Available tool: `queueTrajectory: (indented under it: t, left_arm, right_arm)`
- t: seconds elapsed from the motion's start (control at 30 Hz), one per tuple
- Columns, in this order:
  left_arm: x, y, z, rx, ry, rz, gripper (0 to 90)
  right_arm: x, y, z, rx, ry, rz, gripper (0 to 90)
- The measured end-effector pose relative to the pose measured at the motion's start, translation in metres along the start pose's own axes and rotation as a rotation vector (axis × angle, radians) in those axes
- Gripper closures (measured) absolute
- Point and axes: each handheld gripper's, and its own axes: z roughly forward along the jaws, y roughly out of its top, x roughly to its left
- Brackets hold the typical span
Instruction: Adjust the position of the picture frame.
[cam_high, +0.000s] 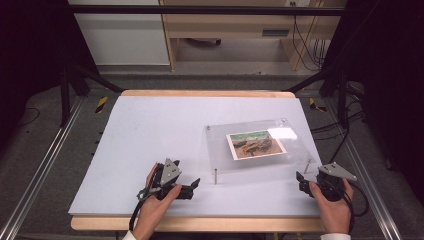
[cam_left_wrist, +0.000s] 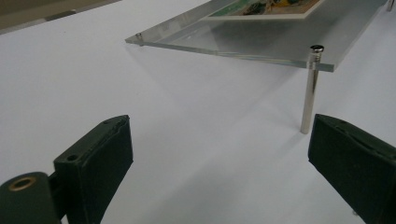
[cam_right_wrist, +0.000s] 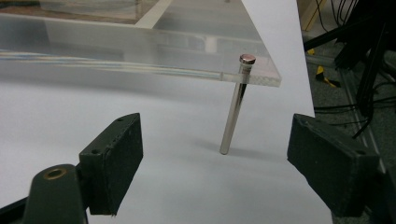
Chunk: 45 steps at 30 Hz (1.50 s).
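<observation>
Clear acrylic plate (cam_high: 260, 150) sits raised on thin metal legs over the white desk (cam_high: 150, 130), in the right half, nearer the front edge than the back. A colour picture card (cam_high: 256, 144) lies flat near the plate's middle. The plate tilts: its far edge sits low to the desk and its near edge stands higher on the legs.

Near-left leg (cam_high: 215, 176) stands upright under the plate's front-left corner; in my left gripper view the same leg (cam_left_wrist: 310, 91) rises to a small capped head at the plate corner, just ahead of the jaw on the right of that view. Near-right leg (cam_high: 306, 166) stands at the front-right corner, close to the desk's right edge; in my right gripper view it (cam_right_wrist: 236, 106) stands between and beyond the two jaws, not touched.

Left gripper (cam_high: 196, 184) rests low near the front edge of the desk, left of the near-left leg, jaws spread wide with nothing between them. Left hand (cam_high: 155, 200) wraps its body.

Right gripper (cam_high: 299, 177) sits at the front-right corner of the desk, just in front of the near-right leg, jaws also apart and empty. Right hand (cam_high: 332, 207) holds it from below
</observation>
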Motion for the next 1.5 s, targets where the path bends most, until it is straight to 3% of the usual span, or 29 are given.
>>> queueTrajectory:
  t: [0.23,0.53,0.8,0.87,0.93,1.03,1.07,1.1,1.13,1.3,1.5]
  left_arm:
    - [-0.005,0.0,0.0,-0.025,-0.039,-0.019,5.0]
    - [-0.014,0.002,0.0,-0.038,-0.083,-0.008,5.2]
    - [-0.016,0.005,0.0,-0.026,-0.085,-0.008,6.2]
    - [-0.017,0.005,0.0,-0.027,-0.089,-0.013,6.4]
    - [-0.018,0.006,0.0,-0.029,-0.088,-0.017,6.5]
    - [-0.019,0.006,-0.001,-0.032,-0.088,-0.023,6.8]
    - [-0.02,0.006,0.0,-0.032,-0.088,-0.026,7.1]
    - [-0.02,0.006,0.0,-0.032,-0.088,-0.026,8.3]
    - [-0.02,0.006,0.0,-0.033,-0.088,-0.029,8.8]
    - [-0.022,0.007,0.001,-0.033,-0.093,-0.045,12.2]
    - [-0.024,0.007,0.003,-0.019,-0.098,-0.046,20.1]
  right_arm:
    - [0.0,-0.004,-0.002,-0.033,-0.018,-0.046,22.6]
    - [-0.003,-0.003,0.002,-0.036,-0.017,-0.011,29.1]
    - [-0.006,0.003,0.016,-0.026,0.007,-0.023,32.2]
    - [-0.008,0.006,0.021,-0.033,0.023,-0.023,37.5]
    - [-0.01,0.011,0.027,-0.037,0.016,-0.035,48.3]
    - [-0.012,0.012,0.029,-0.038,0.011,-0.025,54.5]
    - [-0.016,0.01,0.029,-0.045,0.013,-0.011,62.3]
    - [-0.016,0.01,0.029,-0.045,0.013,-0.011,62.3]
    - [-0.021,0.008,0.028,-0.052,0.033,0.034,67.3]
    - [-0.027,0.006,0.027,-0.062,0.067,0.087,71.7]
    - [-0.027,0.006,0.032,-0.066,0.125,0.094,79.8]
